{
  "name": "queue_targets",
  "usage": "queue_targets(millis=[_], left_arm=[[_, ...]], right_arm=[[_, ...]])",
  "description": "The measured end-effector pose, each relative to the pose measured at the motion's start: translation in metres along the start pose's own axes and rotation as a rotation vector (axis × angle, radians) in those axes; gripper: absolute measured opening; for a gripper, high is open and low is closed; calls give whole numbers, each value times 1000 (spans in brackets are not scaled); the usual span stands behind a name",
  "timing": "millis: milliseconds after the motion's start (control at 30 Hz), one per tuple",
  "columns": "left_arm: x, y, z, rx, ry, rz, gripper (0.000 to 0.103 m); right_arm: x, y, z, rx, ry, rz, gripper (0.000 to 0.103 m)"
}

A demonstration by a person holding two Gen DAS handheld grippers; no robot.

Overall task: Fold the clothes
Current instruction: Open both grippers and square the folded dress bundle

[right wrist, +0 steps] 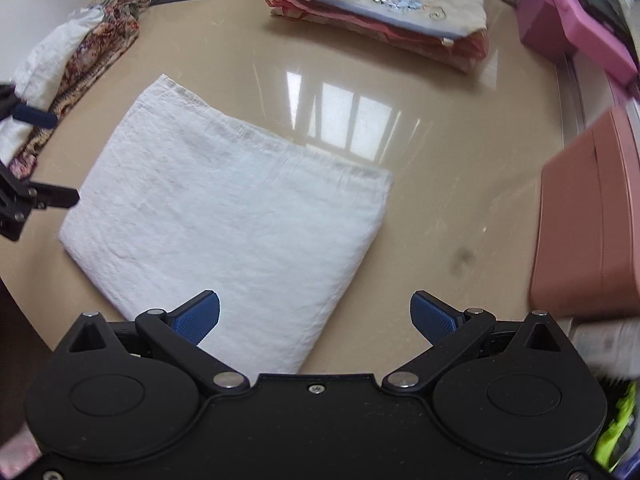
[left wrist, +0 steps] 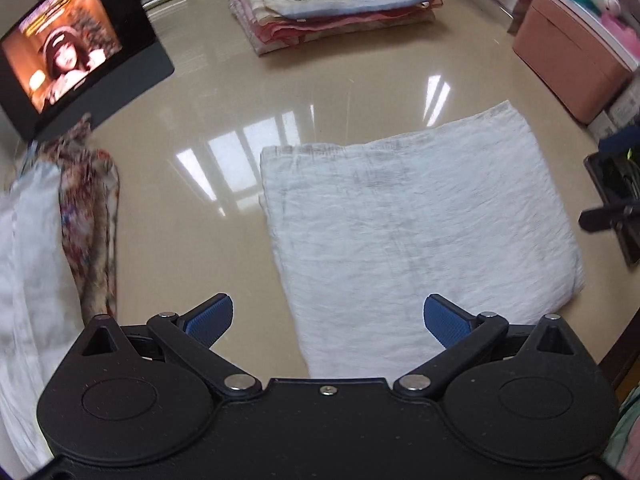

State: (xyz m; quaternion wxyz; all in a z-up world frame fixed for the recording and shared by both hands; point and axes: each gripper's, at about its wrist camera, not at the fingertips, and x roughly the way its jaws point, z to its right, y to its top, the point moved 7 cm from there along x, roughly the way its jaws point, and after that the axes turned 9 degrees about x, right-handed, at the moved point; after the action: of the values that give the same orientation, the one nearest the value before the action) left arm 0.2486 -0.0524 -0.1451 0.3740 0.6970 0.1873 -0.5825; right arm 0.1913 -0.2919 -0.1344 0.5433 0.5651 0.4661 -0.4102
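Note:
A white cloth (left wrist: 408,216) lies folded into a flat rectangle on the glossy beige table (left wrist: 200,120); it also shows in the right wrist view (right wrist: 224,208). My left gripper (left wrist: 328,320) is open and empty, hovering over the cloth's near left corner. My right gripper (right wrist: 316,316) is open and empty above the cloth's near right corner. Each gripper shows at the edge of the other's view: the right gripper (left wrist: 612,204) and the left gripper (right wrist: 24,168).
A stack of folded clothes (left wrist: 332,0) sits at the far side, also in the right wrist view (right wrist: 384,16). A floral and white unfolded pile (left wrist: 60,208) lies left. A tablet (left wrist: 68,52) plays video far left. A pink box (right wrist: 588,224) stands right.

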Motion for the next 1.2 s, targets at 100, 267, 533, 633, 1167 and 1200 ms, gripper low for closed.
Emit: queue_targets(millis=[100,267,533,633,1167,1200], left_arm=[[-7,-9,7,-45,-7,2,103],[-21,-21,9,-96,-8,2,103],[-36,-39,14,-258,-35,7,103],[-35,-46,18,-295,-50,5,103],[-25,-72,10,-463,7,73,103],[-25,-74,9,-474,11,77,103]], right_arm=[[-5,-14,-6,44,17,-1,103],[-22,-30,-15,59,23,19,103],[-38,-48,-20,166,42,44,103],[-38,-55,-23,217,41,68,103],[-20,-98,-44,660,99,260,103],[-21,-96,-44,631,100,265,103]])
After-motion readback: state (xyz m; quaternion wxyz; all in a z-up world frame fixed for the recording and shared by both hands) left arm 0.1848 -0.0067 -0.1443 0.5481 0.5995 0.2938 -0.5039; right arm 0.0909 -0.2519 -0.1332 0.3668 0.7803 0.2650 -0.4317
